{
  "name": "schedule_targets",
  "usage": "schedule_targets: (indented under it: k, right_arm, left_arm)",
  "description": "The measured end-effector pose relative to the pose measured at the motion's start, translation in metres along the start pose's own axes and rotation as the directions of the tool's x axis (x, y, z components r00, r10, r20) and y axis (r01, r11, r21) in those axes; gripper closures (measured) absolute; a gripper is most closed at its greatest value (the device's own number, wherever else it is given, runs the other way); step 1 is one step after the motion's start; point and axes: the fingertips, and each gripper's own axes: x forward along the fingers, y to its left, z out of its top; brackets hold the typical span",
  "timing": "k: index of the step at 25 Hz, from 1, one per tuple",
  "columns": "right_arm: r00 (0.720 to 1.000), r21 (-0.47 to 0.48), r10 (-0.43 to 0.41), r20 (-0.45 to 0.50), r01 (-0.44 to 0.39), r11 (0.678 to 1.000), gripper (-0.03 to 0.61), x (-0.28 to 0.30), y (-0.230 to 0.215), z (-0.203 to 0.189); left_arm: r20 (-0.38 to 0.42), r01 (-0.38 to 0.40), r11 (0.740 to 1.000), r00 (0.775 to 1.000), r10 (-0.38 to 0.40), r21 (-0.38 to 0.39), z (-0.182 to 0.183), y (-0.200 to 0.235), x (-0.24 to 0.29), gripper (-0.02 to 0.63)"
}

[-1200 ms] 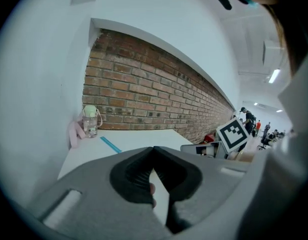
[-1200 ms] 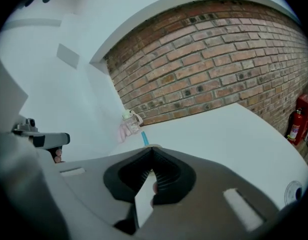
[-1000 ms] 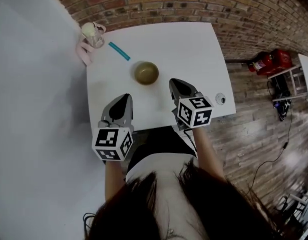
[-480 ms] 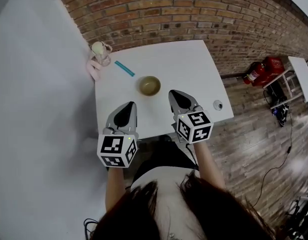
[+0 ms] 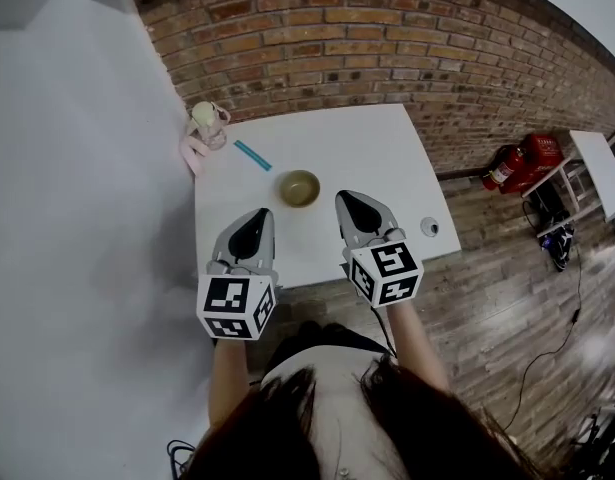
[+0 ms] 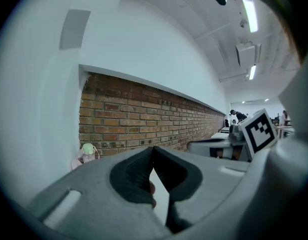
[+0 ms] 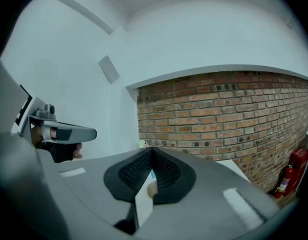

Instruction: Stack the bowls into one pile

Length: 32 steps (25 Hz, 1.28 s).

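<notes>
Head view is giving me a white table (image 5: 387,158) pushed up against a brick wall (image 5: 407,38). A plain white wall (image 5: 77,168) is running down the left side and wood-plank floor (image 5: 507,268) is spreading out on the right. A red fire extinguisher (image 5: 505,167) is sitting over there close to the brick. The person (image 5: 337,408) is standing at the near edge of the table, holding both grippers out over its near half.

The bowl (image 5: 299,188) is sitting near the middle of the table, a bit toward the left, upright with its mouth facing up. It's round, so there's no long axis to speak of, and I can't tell from up here whether it's one bowl or several nested. It's lying just ahead of the two grippers, between their lines, touching neither.

Beyond it a teal stick (image 5: 253,155) is lying flat, running diagonally from far-left to near-right. A bottle (image 5: 206,123) with a pale green cap is standing in the far left corner, right by a pink thing (image 5: 191,149).

Left gripper (image 5: 256,215): its own view is showing the fingers pressing together at the tips with nothing between them. Right gripper (image 5: 351,199): same deal, fingers meeting tip to tip and gripping nothing. Both are pointing toward the brick wall.
</notes>
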Motion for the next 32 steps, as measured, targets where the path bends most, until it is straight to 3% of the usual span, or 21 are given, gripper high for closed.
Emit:
schedule_targets:
  k: [14,32]
  right_arm:
    - [0.991,-0.080,0.027,0.129,-0.017,0.997,0.577,-0.039,0.004,0.045]
    - [0.987,-0.091,0.079,0.138,-0.066,0.994,0.577,-0.060,0.009,0.048]
  left_arm:
    - [0.049,-0.032,0.999,0.998,0.031,0.026,0.027,-0.037,0.001,0.611]
    - [0.048,-0.052,0.998,0.998,0.051,0.022,0.030,-0.064,-0.007,0.611]
